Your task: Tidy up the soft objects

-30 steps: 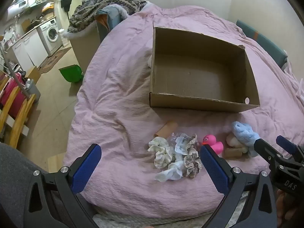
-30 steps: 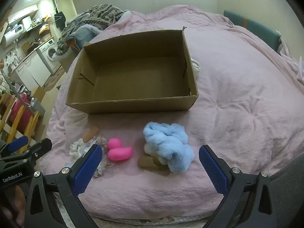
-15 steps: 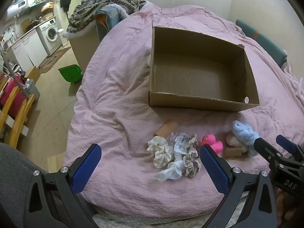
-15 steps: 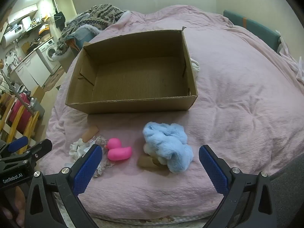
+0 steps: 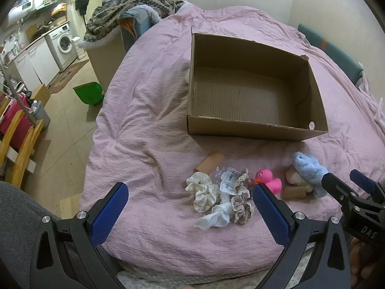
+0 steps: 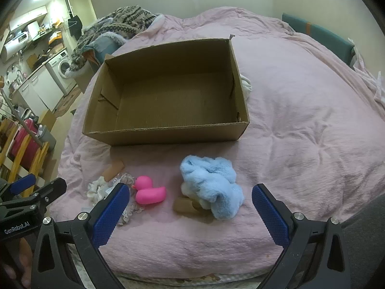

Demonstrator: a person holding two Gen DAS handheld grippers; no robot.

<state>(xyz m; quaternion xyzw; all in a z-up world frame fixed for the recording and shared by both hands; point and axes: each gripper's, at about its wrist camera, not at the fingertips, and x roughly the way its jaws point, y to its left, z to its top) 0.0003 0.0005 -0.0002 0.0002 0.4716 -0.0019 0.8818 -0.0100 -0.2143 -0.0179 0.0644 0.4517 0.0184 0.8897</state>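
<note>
Legible writing is appearing on the tools only: "GenRobot.AI" on the body of the left gripper (image 6: 31, 185) seen from the right wrist view, and "DAS" on the right gripper (image 5: 346, 185) seen from the left wrist view. A white printed tag (image 5: 228, 180) is lying among the scrunchies; its text is too small to read.

A wrinkled pink duvet (image 5: 149, 110) is covering the bed and bearing an open cardboard box (image 5: 255, 130) with nothing visible inside. Nearer the camera, a row of soft objects is lying on the duvet: a cream scrunchie (image 5: 201, 191), a beige lace scrunchie (image 5: 241, 207), a white sock (image 5: 214, 218), a pink duck (image 6: 149, 190) and a fluffy blue cloth (image 6: 211, 185) resting over a tan roll (image 6: 184, 204). Another tan roll (image 5: 211, 162) is lying between the scrunchies and the box. In the room beyond, a washing machine (image 5: 63, 42) is standing under a counter, a green bin (image 5: 89, 94) is sitting on the tiled floor, and a patterned blanket (image 5: 134, 4) is heaped beside the bed.

Both grippers are hovering at the near edge of the bed, side by side, each with blue-padded fingers (image 6: 110, 214) spread wide and holding nothing.
</note>
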